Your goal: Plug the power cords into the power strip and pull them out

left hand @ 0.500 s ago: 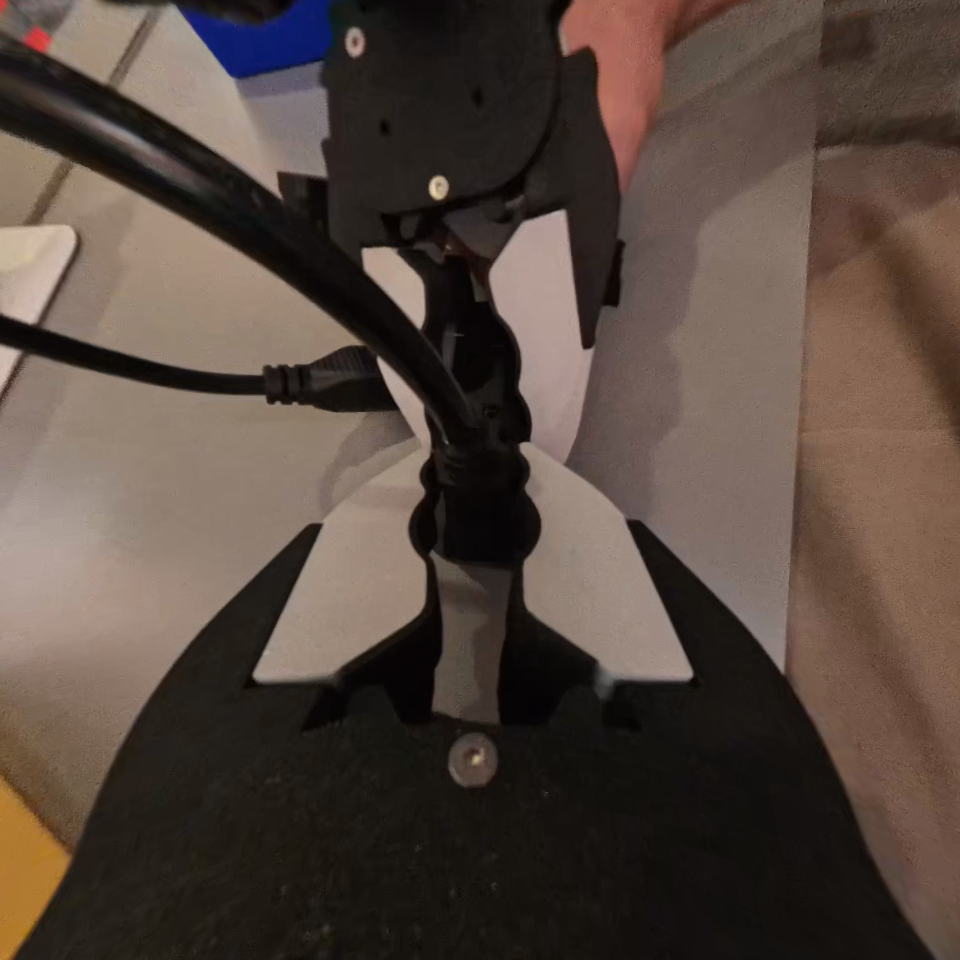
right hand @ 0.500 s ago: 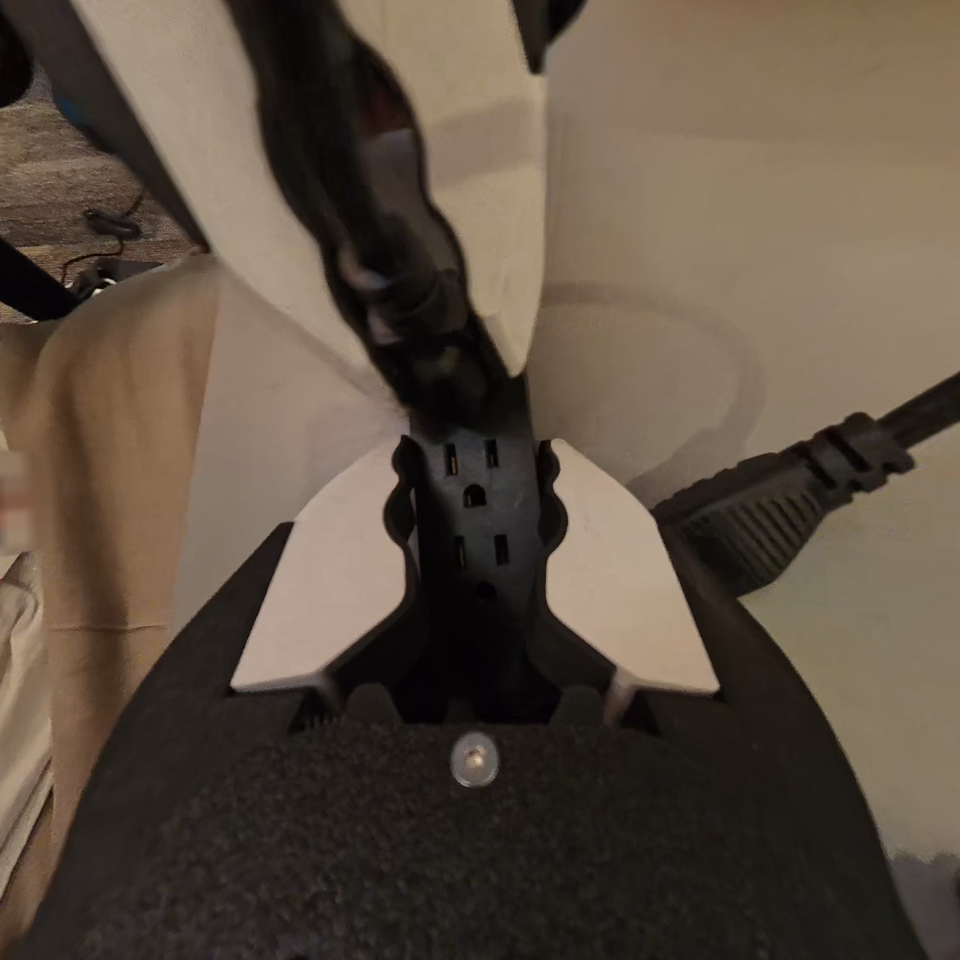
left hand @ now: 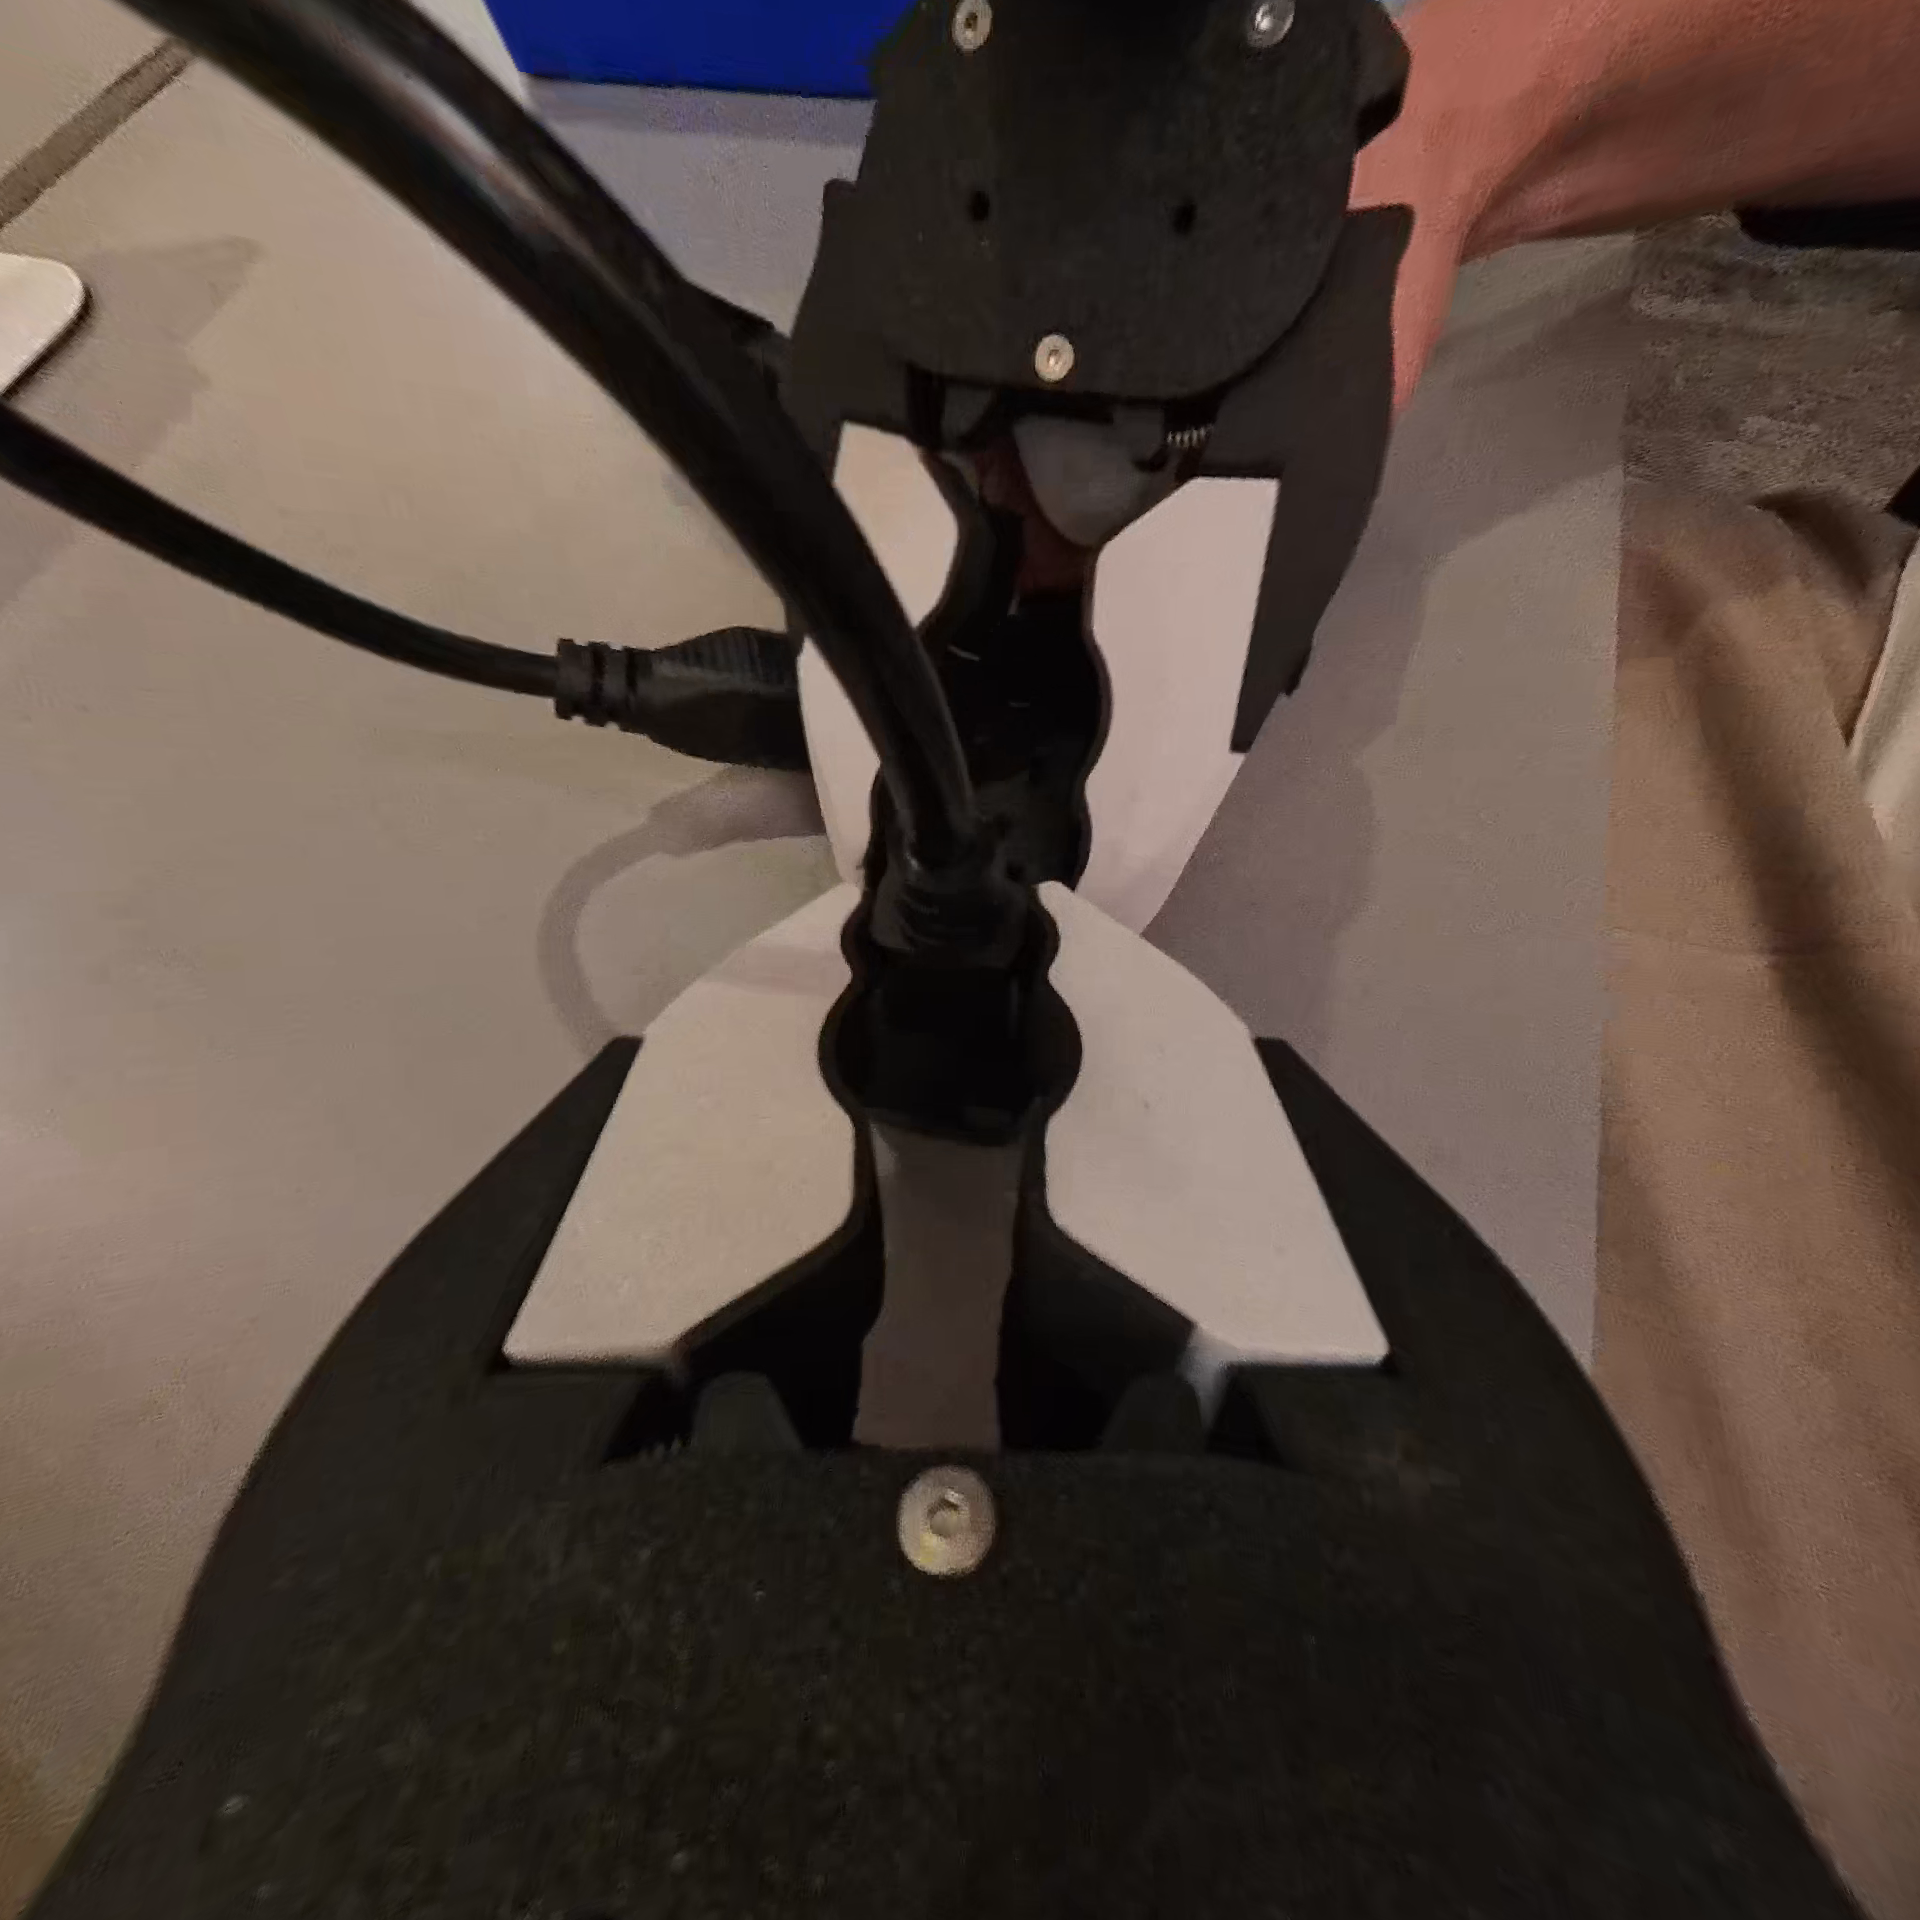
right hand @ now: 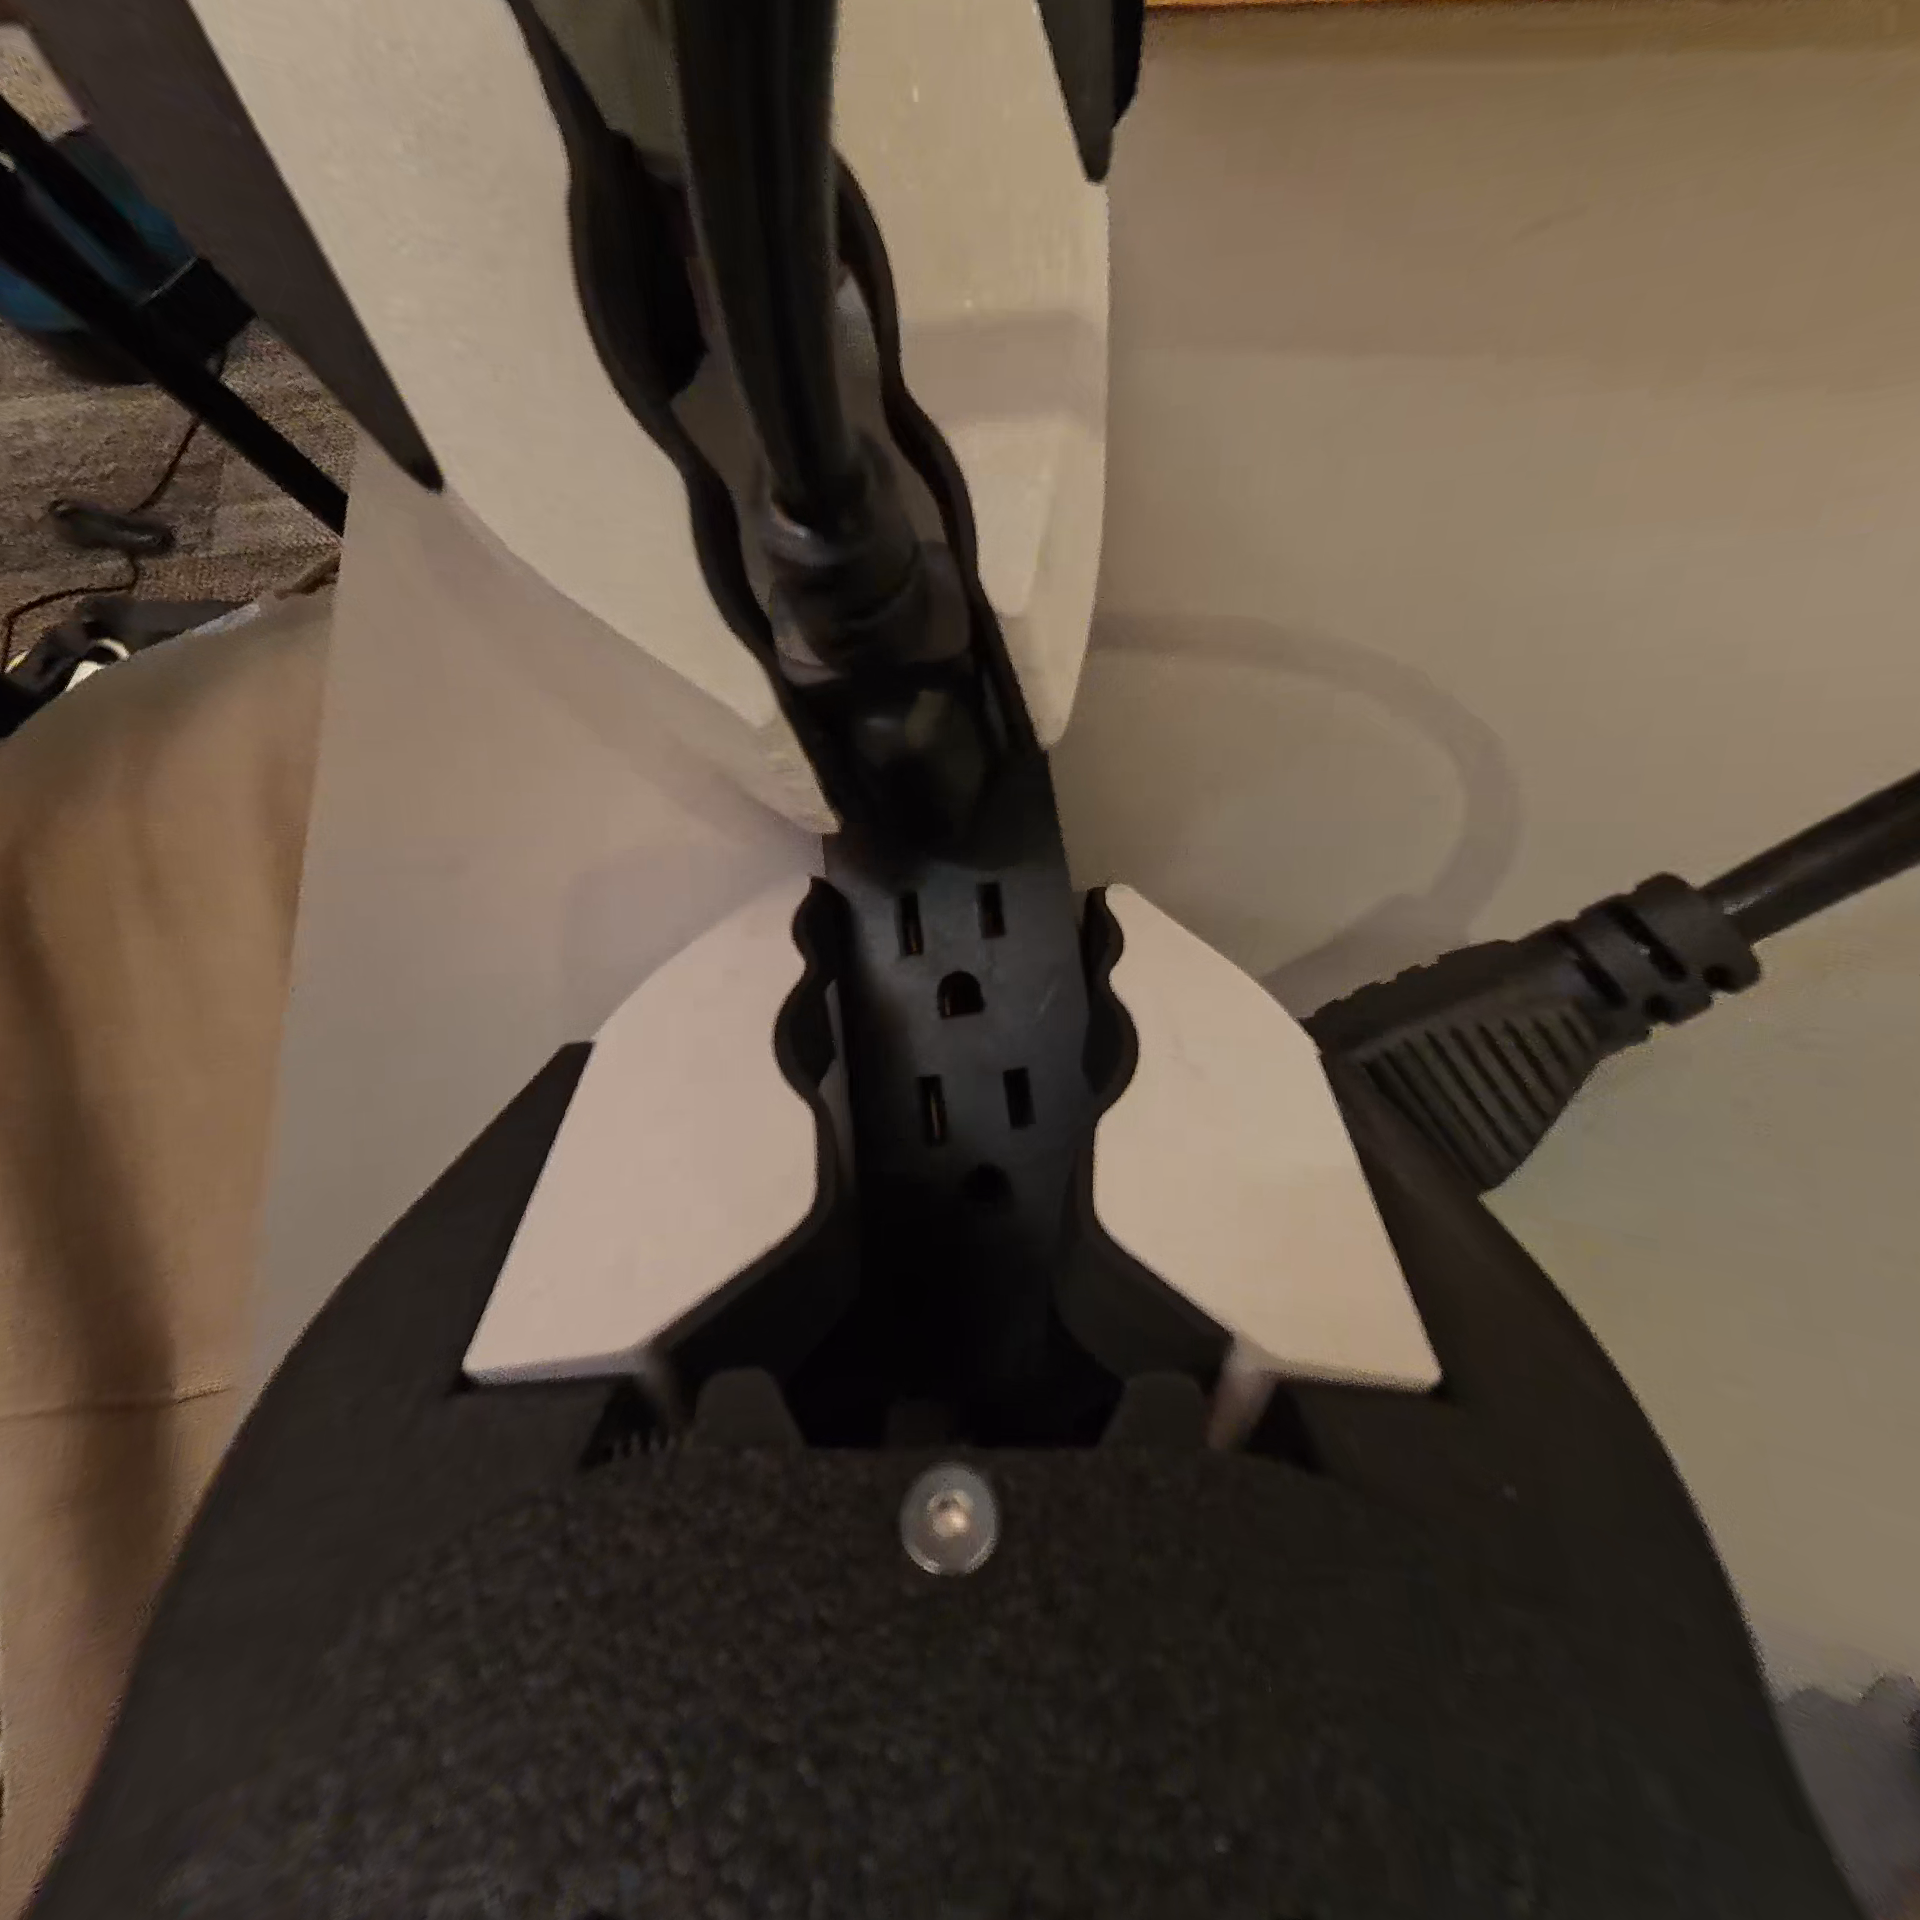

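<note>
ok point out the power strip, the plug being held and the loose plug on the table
power strip [right hand: 961, 1039]: right wrist view, socket face.
held plug [left hand: 951, 1023]: left wrist view, plug body.
loose plug [right hand: 1475, 1070]: right wrist view, ribbed body.

A blue box [left hand: 686, 47] sits on the pale tabletop [left hand: 312, 935] far ahead of the claw. Tan trousers [left hand: 1766, 1039] lie right of it. Grey carpet [right hand: 125, 457] shows upper left of the other claw.
</note>
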{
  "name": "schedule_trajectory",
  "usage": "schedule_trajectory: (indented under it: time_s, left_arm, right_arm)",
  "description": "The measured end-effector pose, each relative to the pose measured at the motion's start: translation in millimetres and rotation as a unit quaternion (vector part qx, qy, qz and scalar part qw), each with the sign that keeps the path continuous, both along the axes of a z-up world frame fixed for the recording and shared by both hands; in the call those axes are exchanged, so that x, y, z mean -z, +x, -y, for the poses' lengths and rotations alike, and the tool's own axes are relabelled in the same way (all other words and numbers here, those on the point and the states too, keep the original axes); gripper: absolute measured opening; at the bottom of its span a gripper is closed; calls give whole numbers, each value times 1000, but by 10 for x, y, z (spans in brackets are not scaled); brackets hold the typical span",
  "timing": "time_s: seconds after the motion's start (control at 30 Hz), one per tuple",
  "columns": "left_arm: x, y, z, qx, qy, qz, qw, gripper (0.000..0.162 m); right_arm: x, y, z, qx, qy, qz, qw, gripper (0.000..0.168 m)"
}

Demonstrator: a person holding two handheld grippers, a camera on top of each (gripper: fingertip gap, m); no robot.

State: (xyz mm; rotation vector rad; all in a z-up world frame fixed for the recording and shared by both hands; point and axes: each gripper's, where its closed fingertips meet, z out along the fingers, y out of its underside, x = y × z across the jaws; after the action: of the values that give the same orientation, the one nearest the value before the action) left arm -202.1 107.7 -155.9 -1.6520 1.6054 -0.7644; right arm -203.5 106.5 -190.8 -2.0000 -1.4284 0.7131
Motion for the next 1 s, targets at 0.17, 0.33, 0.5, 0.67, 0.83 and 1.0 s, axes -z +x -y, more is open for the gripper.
schedule_trajectory:
  time_s: [0.17,0.33,0.5,0.67,0.83,1.0]
  left_arm:
    - [-7,41,1,-61,-13,10,998,25]
    - [-2,44,-18,-173,0,10,985,25]
    - [108,77,124,-236,42,-56,969,42]
    - [53,213,476,-236,6,-44,971,54]
    - [-34,202,699,-233,-18,5,972,50]
    - [-46,83,522,-257,-3,17,966,52]
  right_arm:
    - [-235,148,-43,37,78,-42,995,44]
    - [-617,656,18,144,106,-90,980,38]
    - [-764,897,562,231,118,-159,953,40]
    - [-735,1165,919,263,256,-106,924,51]
    - [-678,1416,892,290,350,-12,891,43]
    - [-538,1429,825,314,295,-7,902,44]
